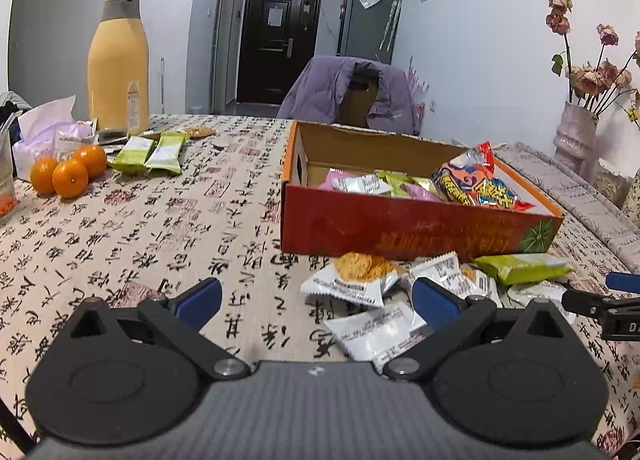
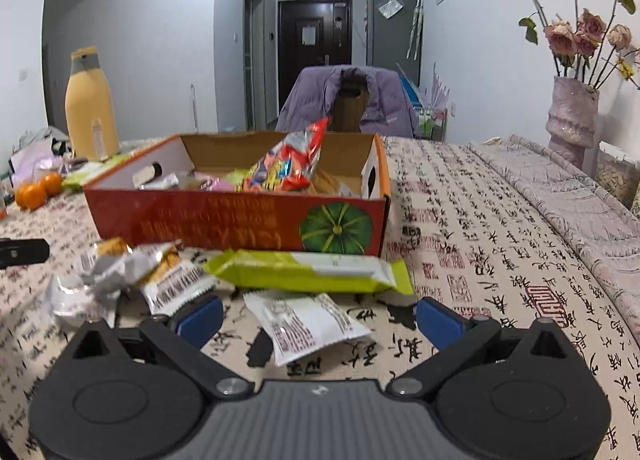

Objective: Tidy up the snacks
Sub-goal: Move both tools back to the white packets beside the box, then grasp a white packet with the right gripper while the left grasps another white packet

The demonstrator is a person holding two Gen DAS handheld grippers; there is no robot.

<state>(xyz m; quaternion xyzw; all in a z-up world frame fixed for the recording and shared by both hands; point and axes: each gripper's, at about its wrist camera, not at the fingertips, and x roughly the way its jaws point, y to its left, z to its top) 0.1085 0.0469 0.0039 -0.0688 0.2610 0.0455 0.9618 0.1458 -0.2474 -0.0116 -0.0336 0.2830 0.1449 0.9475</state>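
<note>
Black tongs (image 1: pixel 316 300) with blue fingertip pads (image 2: pixel 200 320), silver pivot screws, carbon-weave grey body.

The box (image 1: pixel 400 227) is cardboard, printed red outside and raw brown inside. At twelve o'clock within it, a crinkly foil bag (image 2: pixel 288 163) shines glossy. Loose packets (image 1: pixel 352 280) at its six o'clock look like matt plastic film. The tablecloth (image 1: pixel 160 227) is printed woven cloth.
</note>
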